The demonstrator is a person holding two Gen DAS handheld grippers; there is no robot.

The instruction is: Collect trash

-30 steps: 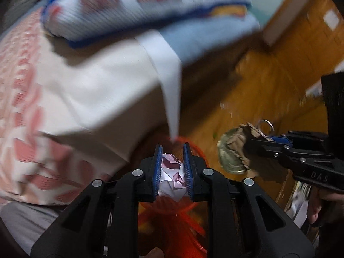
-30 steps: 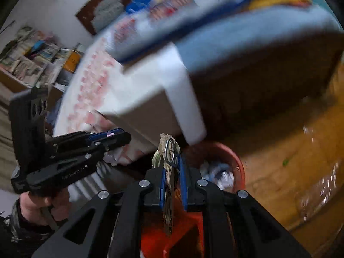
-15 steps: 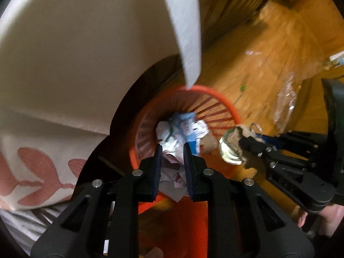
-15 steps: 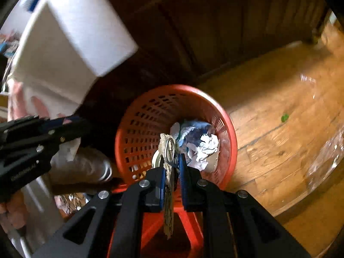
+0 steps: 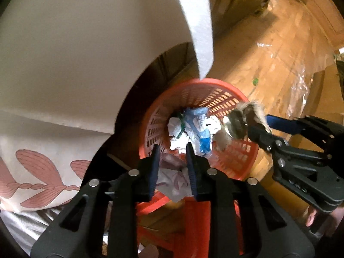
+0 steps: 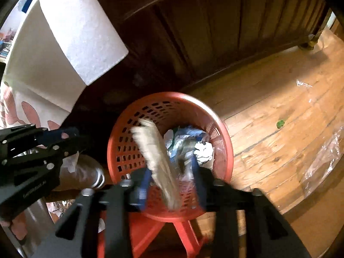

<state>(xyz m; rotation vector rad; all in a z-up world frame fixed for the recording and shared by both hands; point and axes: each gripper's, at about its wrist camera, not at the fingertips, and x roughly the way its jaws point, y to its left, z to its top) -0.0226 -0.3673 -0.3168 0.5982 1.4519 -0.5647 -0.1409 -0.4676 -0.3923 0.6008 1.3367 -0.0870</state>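
An orange plastic waste basket point(image 5: 225, 99) point(image 6: 133, 133) stands on the floor, holding crumpled white and blue trash point(image 5: 193, 126) point(image 6: 189, 144). My left gripper point(image 5: 172, 150) is shut on a crumpled pale pink-white paper point(image 5: 172, 178) just above the basket's near rim. My right gripper point(image 6: 172, 172) has its jaws spread apart over the basket. A blurred tin lid with torn paper point(image 6: 159, 161) point(image 5: 243, 120) tumbles between the fingers, seemingly free of them.
A white tablecloth with pink leaf print point(image 5: 64, 64) point(image 6: 64, 38) hangs at the upper left over a dark wooden table base point(image 6: 215, 32). The wooden floor point(image 6: 279, 129) to the right carries clear plastic wrap point(image 6: 322, 161) and a green scrap point(image 6: 280, 124).
Both grippers dropped from table height to just over the basket. The right gripper's jaws have opened and the lid with paper is coming loose. The left gripper still holds its paper.
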